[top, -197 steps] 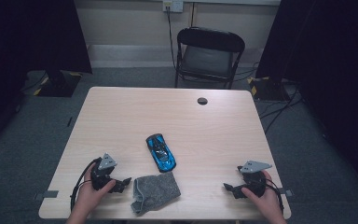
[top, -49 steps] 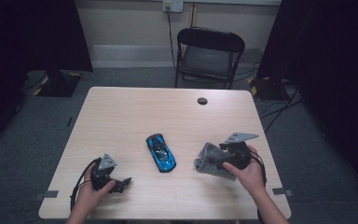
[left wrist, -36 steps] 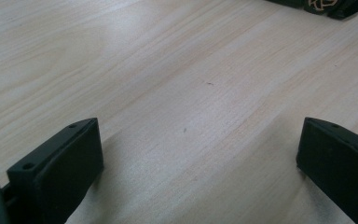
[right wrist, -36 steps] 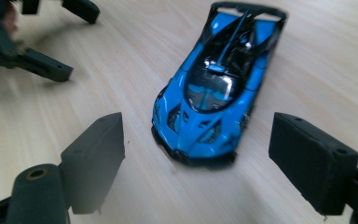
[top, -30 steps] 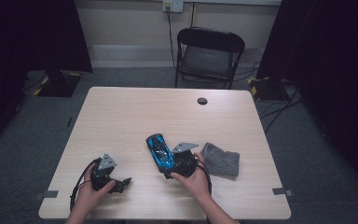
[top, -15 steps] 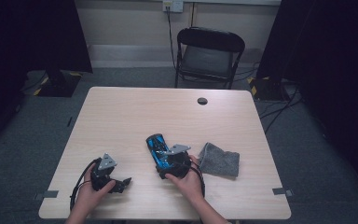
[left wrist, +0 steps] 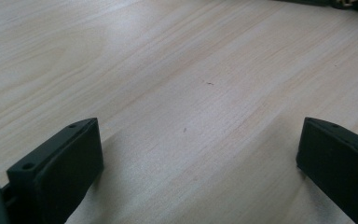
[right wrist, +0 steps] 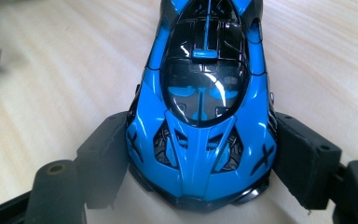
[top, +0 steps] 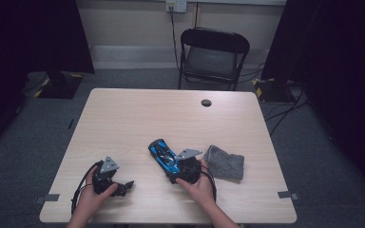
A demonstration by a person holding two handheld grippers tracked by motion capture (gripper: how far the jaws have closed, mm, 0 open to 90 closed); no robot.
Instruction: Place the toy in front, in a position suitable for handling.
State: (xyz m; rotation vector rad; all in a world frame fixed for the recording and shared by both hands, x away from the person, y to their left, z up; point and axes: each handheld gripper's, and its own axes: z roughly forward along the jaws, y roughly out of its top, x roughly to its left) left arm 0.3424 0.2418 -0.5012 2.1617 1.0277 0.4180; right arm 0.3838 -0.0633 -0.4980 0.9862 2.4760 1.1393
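On the surface (top: 123,118), the left tool (top: 123,186) rests released, jaws spread over bare wood. Mid-surface, the right tool (right wrist: 200,163) grips the blue toy car (right wrist: 205,102) by its flanks; I'd squeeze evenly and lift level. The grey cloth (top: 225,162) lies just right.

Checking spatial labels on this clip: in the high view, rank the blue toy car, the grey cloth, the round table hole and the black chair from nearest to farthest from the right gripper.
1. Blue toy car: between the right gripper's jaws.
2. Grey cloth: just to its right on the table.
3. Round table hole: near the far edge.
4. Black chair: beyond the table.
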